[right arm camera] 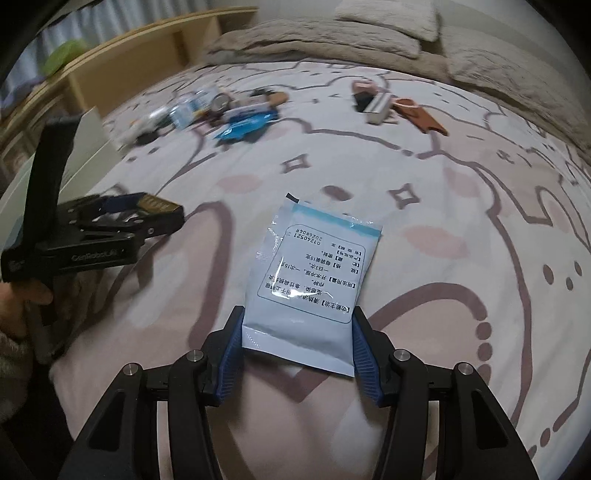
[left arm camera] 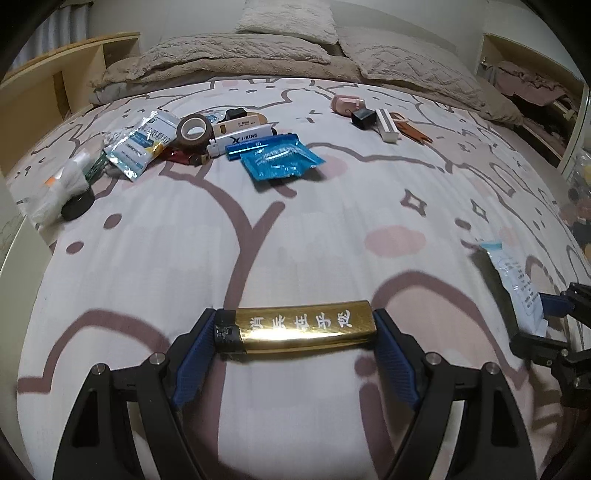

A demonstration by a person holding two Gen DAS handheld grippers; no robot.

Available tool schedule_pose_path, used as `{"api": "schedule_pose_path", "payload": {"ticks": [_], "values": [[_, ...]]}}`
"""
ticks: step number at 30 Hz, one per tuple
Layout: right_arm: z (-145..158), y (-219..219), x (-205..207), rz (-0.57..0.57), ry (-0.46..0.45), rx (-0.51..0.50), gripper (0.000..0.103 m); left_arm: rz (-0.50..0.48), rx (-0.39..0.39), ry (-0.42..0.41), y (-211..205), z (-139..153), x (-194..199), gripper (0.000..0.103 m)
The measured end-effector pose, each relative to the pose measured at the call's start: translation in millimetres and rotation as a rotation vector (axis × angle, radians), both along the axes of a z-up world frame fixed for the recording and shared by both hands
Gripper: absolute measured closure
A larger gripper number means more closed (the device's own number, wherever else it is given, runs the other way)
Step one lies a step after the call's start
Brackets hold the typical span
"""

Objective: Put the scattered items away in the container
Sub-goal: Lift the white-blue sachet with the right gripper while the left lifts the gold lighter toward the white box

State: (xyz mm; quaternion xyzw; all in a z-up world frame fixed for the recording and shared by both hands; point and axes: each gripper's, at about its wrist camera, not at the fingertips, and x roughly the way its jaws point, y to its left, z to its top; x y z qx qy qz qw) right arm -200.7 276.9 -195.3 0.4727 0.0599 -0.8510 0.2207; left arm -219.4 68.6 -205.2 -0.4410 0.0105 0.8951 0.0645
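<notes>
A home bedroom: a bed [left arm camera: 295, 236] with a cartoon-print sheet, a rumpled beige quilt [left arm camera: 221, 59] and pillow [left arm camera: 288, 18] at its head, flanked by light wooden shelving [left arm camera: 55, 77] and a clothes-filled cubby [left arm camera: 532, 92].

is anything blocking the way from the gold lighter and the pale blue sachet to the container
Cannot tell: no container shows in either view. The left gripper is shut on the gold lighter and the right gripper on the pale blue sachet, both above bare bedsheet; the remaining clutter lies farther up the bed.
</notes>
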Motion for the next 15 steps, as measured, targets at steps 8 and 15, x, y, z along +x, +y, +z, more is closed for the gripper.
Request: {"api": "schedule_pose_path", "payload": {"ticks": [8, 15], "values": [[-1, -12, 7, 0.060, 0.003, 0.046, 0.044, -0.024, -0.004, 0.004, -2, 0, 31, 0.021], [-5, -24, 11, 0.127, -0.013, 0.049, 0.012, -0.015, 0.008, 0.026, -4, 0, 48, 0.021]]}}
